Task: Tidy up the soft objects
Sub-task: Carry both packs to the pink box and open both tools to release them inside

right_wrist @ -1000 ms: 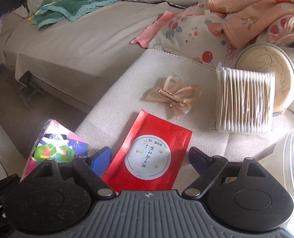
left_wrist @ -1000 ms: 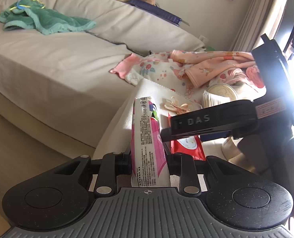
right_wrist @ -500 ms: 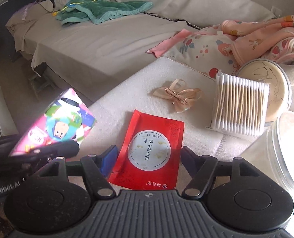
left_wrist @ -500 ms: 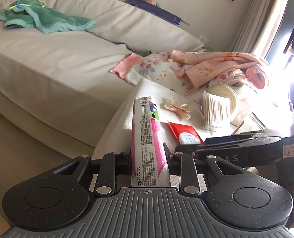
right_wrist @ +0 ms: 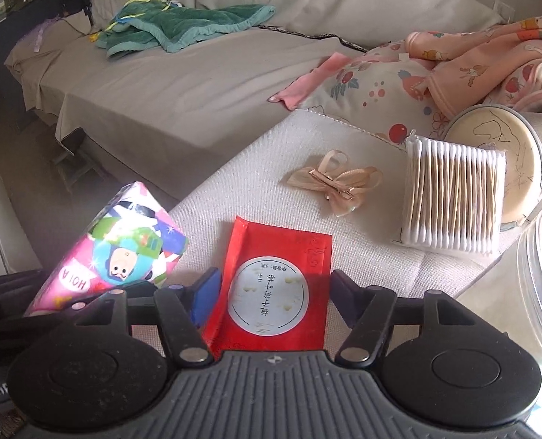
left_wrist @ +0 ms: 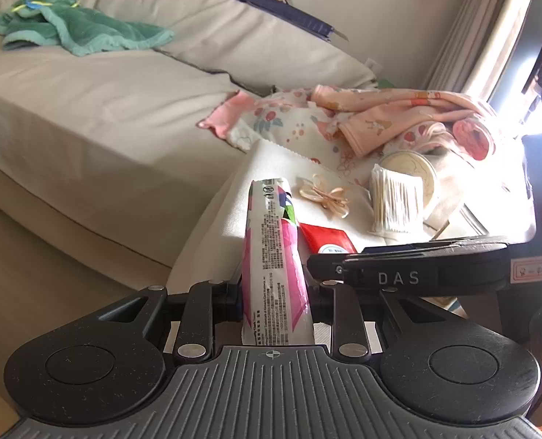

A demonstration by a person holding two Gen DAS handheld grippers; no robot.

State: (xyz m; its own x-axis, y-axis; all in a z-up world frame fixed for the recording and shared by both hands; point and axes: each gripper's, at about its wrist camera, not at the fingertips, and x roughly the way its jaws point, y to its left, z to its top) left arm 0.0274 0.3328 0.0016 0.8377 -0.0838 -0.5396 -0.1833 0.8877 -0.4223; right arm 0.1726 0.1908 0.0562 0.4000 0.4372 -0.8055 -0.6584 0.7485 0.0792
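Note:
My left gripper is shut on a pink tissue pack and holds it upright over the near edge of a beige cloth-covered table. The pack also shows in the right wrist view, at the left. My right gripper is open, its fingers either side of a red sachet that lies flat on the table. The sachet also shows in the left wrist view, partly hidden behind my right gripper's body.
A beige ribbon hair clip, a cotton swab pack, a round tin and a clear jar are on the table. Pink patterned clothes lie behind. A green towel lies on the sofa.
My right gripper has moved forward over the red sachet, which now lies between its open fingers. The left gripper has kept still with the tissue pack.

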